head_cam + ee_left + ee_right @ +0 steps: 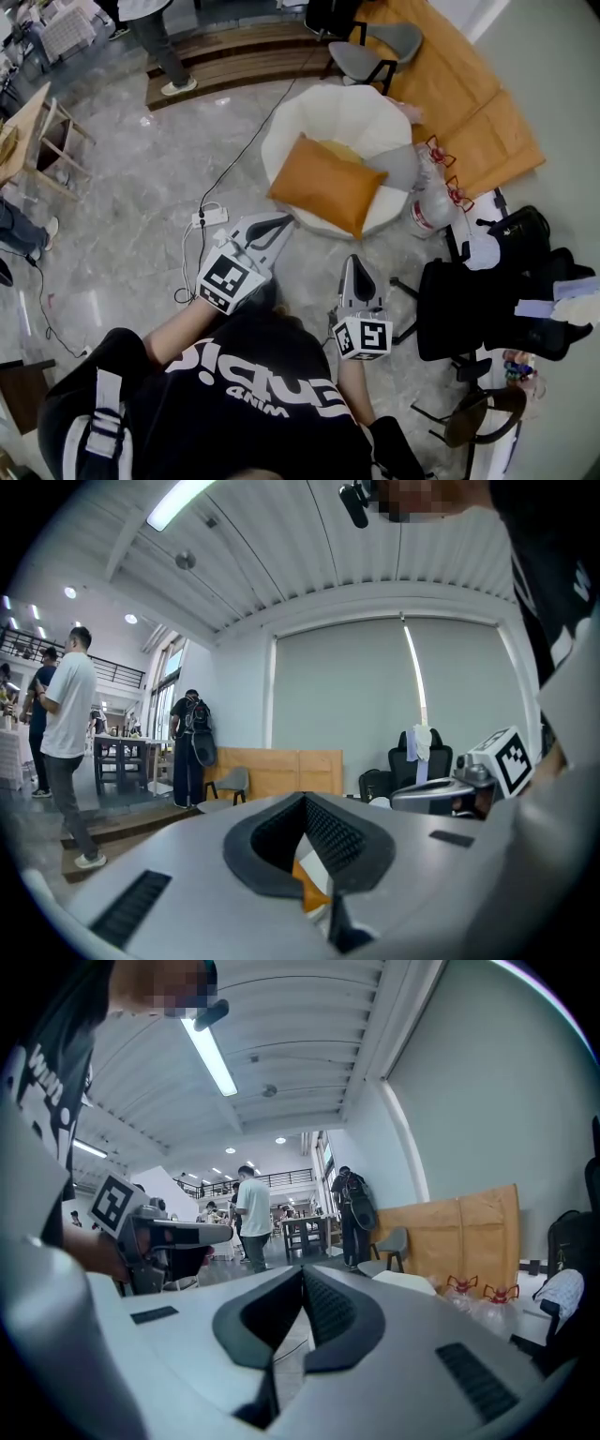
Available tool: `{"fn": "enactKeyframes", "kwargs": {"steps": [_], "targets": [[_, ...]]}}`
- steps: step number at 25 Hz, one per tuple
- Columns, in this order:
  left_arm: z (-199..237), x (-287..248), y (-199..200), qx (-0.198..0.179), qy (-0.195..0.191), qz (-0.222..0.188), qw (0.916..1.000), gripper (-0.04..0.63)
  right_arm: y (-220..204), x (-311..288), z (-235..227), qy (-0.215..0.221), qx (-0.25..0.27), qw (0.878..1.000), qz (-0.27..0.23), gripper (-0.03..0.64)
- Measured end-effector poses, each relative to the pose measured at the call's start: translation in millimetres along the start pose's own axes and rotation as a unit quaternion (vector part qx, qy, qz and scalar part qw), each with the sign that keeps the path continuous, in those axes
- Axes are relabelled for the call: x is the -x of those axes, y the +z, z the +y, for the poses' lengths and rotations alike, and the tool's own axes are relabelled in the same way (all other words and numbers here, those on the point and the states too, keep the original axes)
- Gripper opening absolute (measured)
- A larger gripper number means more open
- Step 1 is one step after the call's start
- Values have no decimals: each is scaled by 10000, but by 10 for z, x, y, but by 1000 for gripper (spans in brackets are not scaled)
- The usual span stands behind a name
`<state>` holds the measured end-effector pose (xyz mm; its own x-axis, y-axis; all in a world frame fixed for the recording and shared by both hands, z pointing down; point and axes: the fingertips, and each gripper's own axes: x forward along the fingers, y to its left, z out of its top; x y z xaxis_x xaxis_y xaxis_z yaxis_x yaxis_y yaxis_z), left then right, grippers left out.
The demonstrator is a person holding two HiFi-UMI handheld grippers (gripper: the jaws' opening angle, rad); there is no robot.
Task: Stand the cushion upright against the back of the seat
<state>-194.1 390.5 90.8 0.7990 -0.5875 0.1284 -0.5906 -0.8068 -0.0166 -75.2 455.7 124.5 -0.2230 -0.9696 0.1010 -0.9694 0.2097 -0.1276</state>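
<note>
Cushion (326, 185), orange: in the head view it lies flat and aslant on the front half of the round white seat (349, 108), not against its back. Left gripper (280, 223) is held just short of the seat's front edge; right gripper (356, 264) is further back, apart from it. Left gripper view: jaws pressed together, nothing held, with a sliver of orange cushion (314, 878) beyond the tips. Right gripper view: jaws likewise together and empty, floor beyond.
</note>
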Motion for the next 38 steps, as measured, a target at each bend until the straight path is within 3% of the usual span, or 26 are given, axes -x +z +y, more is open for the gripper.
{"fn": "enactKeyframes", "kwargs": {"steps": [14, 19, 23, 31, 38], "targets": [[664, -668, 37, -34, -163, -13, 9999, 6, 52, -786, -308, -172, -141, 9997, 17, 20], [946, -893, 98, 247, -393, 29, 9989, 6, 122, -1210, -355, -196, -100, 9998, -17, 20], [1144, -1125, 112, 139, -602, -9, 9981, 6, 197, -1540, -420, -214, -41, 9998, -44, 20], [1615, -1413, 149, -40, -738, -131, 9972, 6, 330, -2003, -435, -490, 104, 9987, -102, 20], [1777, -1593, 107, 72, -947, -111, 9954, 6, 292, -2164, -546, -792, 39, 9968, -26, 20]]}}
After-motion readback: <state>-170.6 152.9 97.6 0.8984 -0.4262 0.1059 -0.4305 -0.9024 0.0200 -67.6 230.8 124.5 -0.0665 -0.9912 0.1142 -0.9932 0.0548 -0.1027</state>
